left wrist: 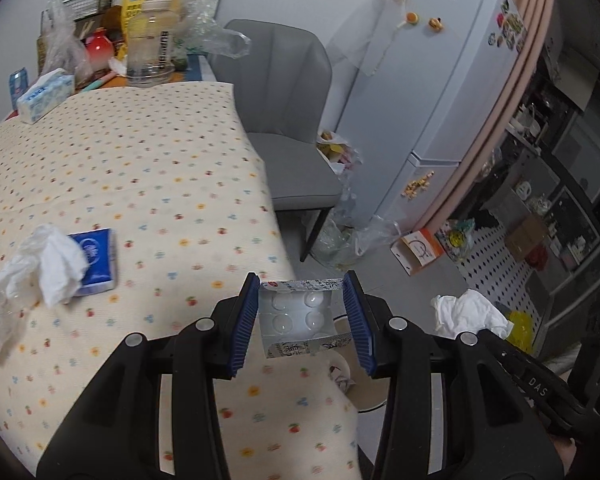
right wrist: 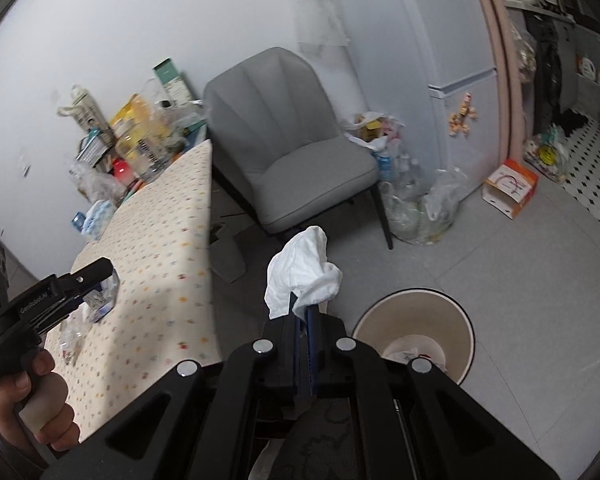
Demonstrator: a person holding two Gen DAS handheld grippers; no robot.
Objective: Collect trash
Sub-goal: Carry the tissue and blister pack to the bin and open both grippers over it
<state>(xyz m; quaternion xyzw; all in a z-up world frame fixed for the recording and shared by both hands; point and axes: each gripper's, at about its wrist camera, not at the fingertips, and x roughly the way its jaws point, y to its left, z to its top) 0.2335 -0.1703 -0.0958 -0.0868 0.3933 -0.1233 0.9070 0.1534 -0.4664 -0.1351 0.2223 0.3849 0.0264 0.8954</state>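
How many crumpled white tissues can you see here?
2. One tissue on the table lies crumpled beside the blue tissue pack. The other tissue is pinched in the right tongs, near the bin. More may be hidden inside the bin.

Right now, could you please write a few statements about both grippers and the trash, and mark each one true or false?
1. The left gripper holds a clear blister pack. True.
2. The right gripper is empty. False: it is shut on a white tissue.
3. The trash bin stands on the floor. True.
4. No tissue remains on the table. False: a crumpled tissue lies beside a blue tissue packet.
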